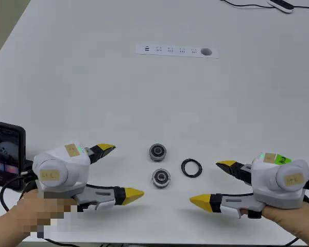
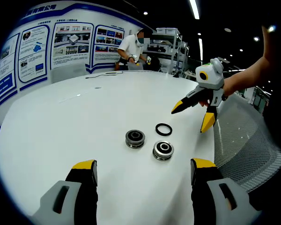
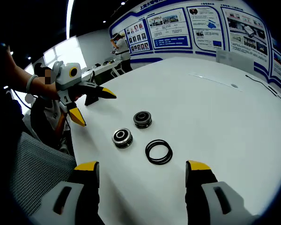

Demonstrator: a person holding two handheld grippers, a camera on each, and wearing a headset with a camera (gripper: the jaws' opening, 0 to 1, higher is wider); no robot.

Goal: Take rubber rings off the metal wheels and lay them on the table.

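Just a plain white table (image 1: 92,92), black rubber ring (image 1: 191,168), silver-and-black wheels (image 1: 157,152) (image 1: 161,178) left of the ring, white left gripper (image 1: 127,171) and right gripper (image 1: 204,181) tipped yellow.

Table (image 1: 92,77): white, matte top.
Far wheel (image 1: 157,152): metal, lies flat, dark around its rim.
Near wheel (image 1: 161,178): metal, lies flat, just beside the far wheel on the person's side, not touching it.
Rubber ring (image 1: 183,168): black, flat on the table, right of both wheels, apart from them.
Power strip (image 1: 176,50): white, lying well beyond the wheels.
Screen device (image 1: 5,154): dark, at the left edge.
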